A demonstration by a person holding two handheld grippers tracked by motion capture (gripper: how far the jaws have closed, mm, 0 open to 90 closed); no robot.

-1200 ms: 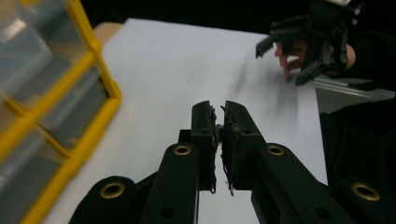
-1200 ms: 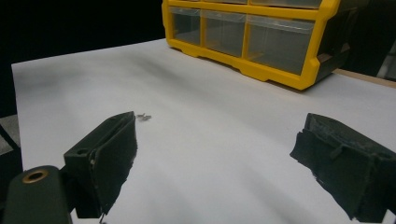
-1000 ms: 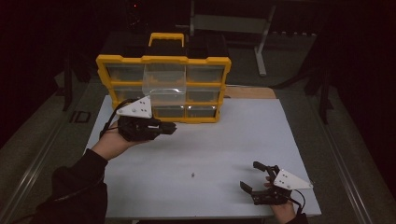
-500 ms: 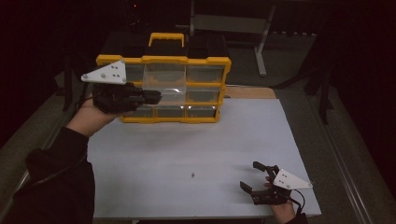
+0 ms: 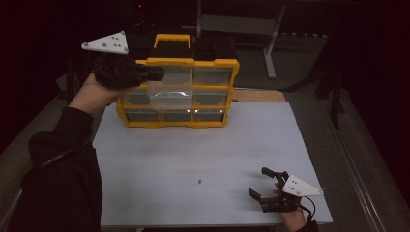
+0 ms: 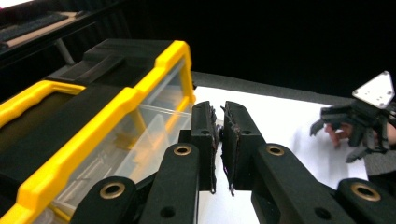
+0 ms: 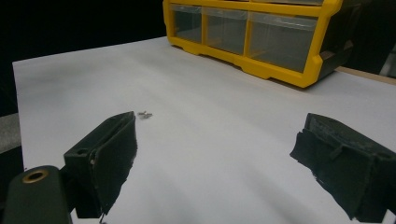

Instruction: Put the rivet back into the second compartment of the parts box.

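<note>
Left gripper (image 5: pixel 155 73), clenched on a clear drawer (image 5: pixel 170 93), is lifting it from the yellow organizer (image 5: pixel 212 123); next, a level carry clear.

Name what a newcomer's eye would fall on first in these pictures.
First the yellow organiser at the back of the white table, bright against the dark room. Next the clear drawer held before it by the raised left hand-held gripper. The right hand-held gripper rests open at the near right corner.
</note>
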